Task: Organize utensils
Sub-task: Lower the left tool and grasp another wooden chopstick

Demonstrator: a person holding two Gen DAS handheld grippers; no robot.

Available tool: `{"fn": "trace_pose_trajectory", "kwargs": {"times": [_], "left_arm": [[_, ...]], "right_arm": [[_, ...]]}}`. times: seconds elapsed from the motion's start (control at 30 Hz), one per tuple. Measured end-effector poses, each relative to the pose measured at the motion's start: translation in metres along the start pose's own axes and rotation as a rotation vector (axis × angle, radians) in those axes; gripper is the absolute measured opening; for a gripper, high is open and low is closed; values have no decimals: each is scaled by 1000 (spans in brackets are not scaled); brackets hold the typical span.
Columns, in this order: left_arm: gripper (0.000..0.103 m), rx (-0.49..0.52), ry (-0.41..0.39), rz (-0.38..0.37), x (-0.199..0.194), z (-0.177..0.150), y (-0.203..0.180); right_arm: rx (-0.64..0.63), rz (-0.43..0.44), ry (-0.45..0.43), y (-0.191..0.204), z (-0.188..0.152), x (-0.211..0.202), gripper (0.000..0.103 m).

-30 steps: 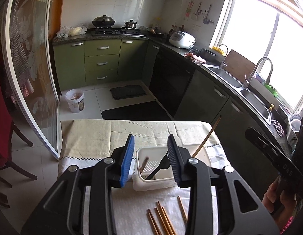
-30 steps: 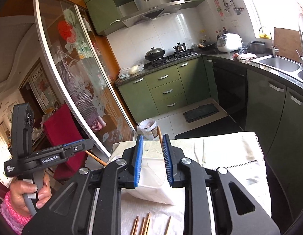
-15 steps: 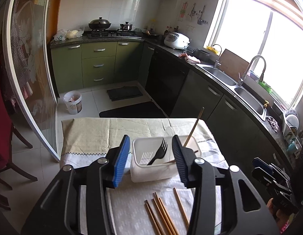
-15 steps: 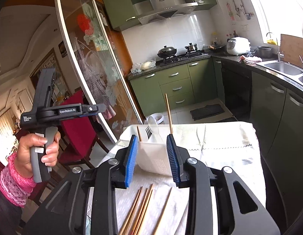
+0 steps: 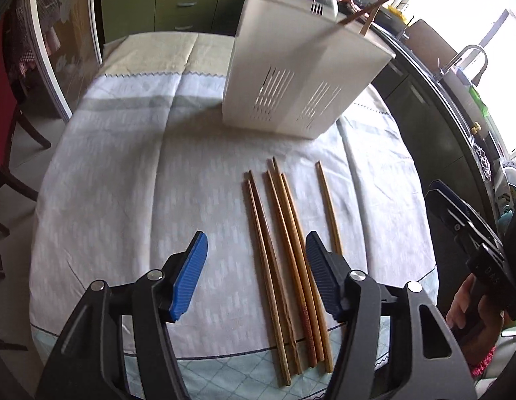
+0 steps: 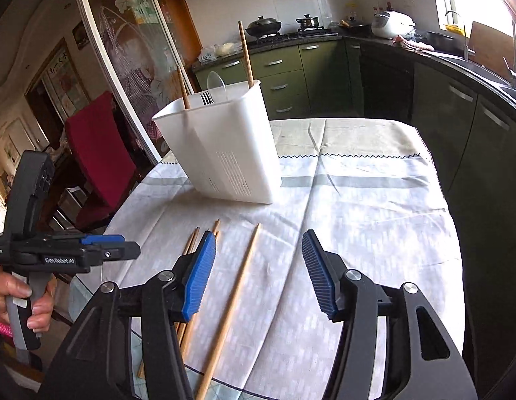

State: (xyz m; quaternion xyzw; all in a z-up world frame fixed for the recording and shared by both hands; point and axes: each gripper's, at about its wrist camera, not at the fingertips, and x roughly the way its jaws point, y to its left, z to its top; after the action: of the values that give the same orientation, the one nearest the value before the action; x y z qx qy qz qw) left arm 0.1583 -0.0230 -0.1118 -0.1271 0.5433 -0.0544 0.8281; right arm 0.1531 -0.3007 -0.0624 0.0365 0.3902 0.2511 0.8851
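Several wooden chopsticks (image 5: 284,233) lie side by side on the tablecloth near its front edge; one lone chopstick (image 6: 231,300) lies apart on their right. A white slotted utensil holder (image 5: 301,70) stands behind them, also in the right wrist view (image 6: 224,146), with two chopsticks (image 6: 246,56), a fork (image 5: 316,8) and a spoon in it. My left gripper (image 5: 256,260) is open and empty, low over the chopsticks' near ends. My right gripper (image 6: 258,266) is open and empty, with the lone chopstick between its fingers.
The table has a pale patterned cloth (image 5: 124,166). A red chair (image 6: 98,153) stands at its left, with a glass sliding door behind. Green kitchen cabinets (image 6: 284,66) and a dark counter with a sink (image 5: 458,76) run along the back and right.
Both grippers have dropped from high above the holder to low over the chopsticks at the table's front, and both jaws have opened wider.
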Motion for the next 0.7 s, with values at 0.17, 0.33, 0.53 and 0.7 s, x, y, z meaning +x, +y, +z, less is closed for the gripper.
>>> {"fn": "trace_pose_trajectory", "kwargs": {"times": [0.17,0.33,0.53,0.7], "left_arm": [[35,-23,88,64,32,-4,0],[29,-34,133,82,49,-5,-2],[25,-16,135,126,57,1,-15],[18,-2,151,150,65,8,-21]], "right_arm": [[7,-24,-22,-7,-5,-10,54],[26,-36,-36,-23,0,-21,54],[45,-25,-31,-32,-5,-21,54],[36,-18,-20,-30,-6,-16,54]]}}
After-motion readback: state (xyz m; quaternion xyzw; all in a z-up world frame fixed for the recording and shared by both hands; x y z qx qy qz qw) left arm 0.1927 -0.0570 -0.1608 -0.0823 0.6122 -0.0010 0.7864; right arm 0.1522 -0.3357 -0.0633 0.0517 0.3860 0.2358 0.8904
